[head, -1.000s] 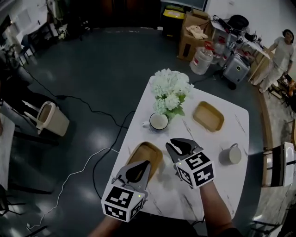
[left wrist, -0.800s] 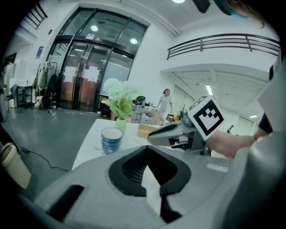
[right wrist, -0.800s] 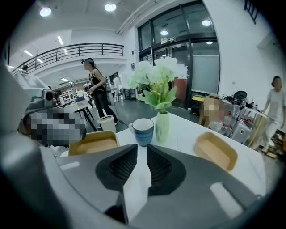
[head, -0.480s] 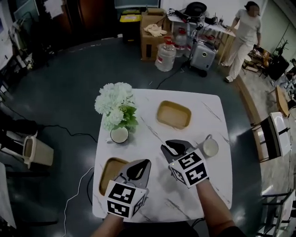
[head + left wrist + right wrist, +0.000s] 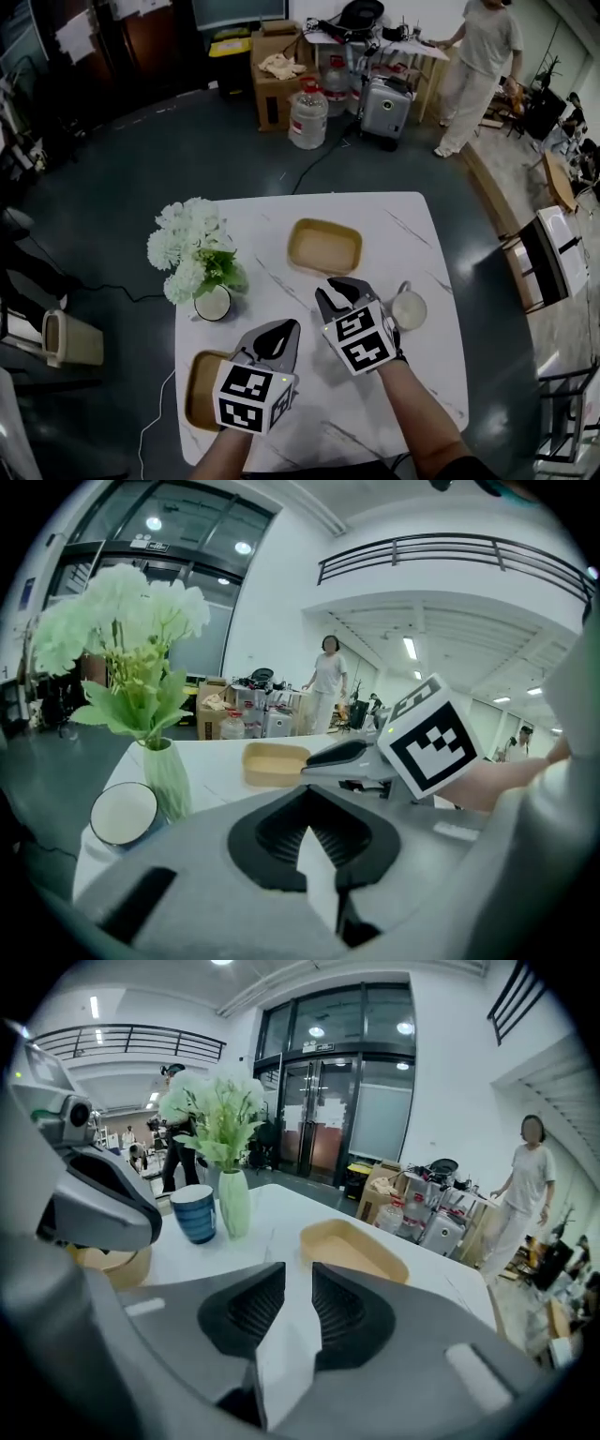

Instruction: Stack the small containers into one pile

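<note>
Since a second ago our view has swung round, so the white worktop (image 5: 412,375) now sits low and centred, and the right tongs (image 5: 339,289) have come to point at the far container (image 5: 324,247), a shallow tan tray lying open side up toward the worktop's far edge. These tongs are just short of it, not touching. Their jaws are opening, with a narrow gap between the ribbed pads and nothing in it. The left tongs (image 5: 281,334) hover just beside the near container (image 5: 199,389), a matching tan tray at the near left corner, partly hidden by the marker cube. Their jaws are pressed together and hold nothing. We see the two containers well apart, not stacked. A vase of white flowers (image 5: 192,248) and a cup (image 5: 213,302) stand at the left edge, and a pale mug (image 5: 409,308) stands just right of the right tongs.
</note>
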Action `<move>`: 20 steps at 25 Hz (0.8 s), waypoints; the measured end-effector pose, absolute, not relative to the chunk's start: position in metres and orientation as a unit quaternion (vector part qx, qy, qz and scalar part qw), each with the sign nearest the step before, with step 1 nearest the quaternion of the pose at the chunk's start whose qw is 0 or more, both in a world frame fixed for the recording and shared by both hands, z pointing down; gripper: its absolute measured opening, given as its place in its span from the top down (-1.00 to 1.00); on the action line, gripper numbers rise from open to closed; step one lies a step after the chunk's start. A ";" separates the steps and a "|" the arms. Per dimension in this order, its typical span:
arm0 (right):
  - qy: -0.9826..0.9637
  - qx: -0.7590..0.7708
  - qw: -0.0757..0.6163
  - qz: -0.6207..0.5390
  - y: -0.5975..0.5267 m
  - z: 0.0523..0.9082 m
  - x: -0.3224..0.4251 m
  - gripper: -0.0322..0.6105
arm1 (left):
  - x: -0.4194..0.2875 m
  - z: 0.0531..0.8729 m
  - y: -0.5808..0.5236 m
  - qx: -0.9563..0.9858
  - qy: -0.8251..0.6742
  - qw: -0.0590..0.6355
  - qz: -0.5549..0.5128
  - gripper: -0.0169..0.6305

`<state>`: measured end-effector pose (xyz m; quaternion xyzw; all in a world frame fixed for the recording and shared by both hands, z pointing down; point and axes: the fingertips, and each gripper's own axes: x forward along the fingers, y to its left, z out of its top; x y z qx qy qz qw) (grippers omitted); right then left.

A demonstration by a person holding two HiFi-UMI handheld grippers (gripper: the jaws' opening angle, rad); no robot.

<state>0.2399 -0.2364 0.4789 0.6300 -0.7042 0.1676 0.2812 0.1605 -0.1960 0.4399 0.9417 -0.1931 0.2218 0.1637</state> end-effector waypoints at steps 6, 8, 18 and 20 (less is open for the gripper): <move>-0.682 0.646 0.311 0.147 -0.258 0.492 0.259 0.56 | 0.175 0.455 -0.221 0.939 -0.191 0.164 0.234 0.96; -0.679 0.638 0.338 0.136 -0.265 0.498 0.263 0.54 | 0.180 0.459 -0.229 0.939 -0.190 0.163 0.238 0.95; -0.684 0.572 0.434 0.128 -0.284 0.526 0.272 0.52 | 0.188 0.467 -0.253 0.936 -0.182 0.190 0.234 0.94; -0.685 0.559 0.450 0.129 -0.285 0.532 0.271 0.54 | 0.188 0.469 -0.254 0.935 -0.182 0.193 0.237 0.94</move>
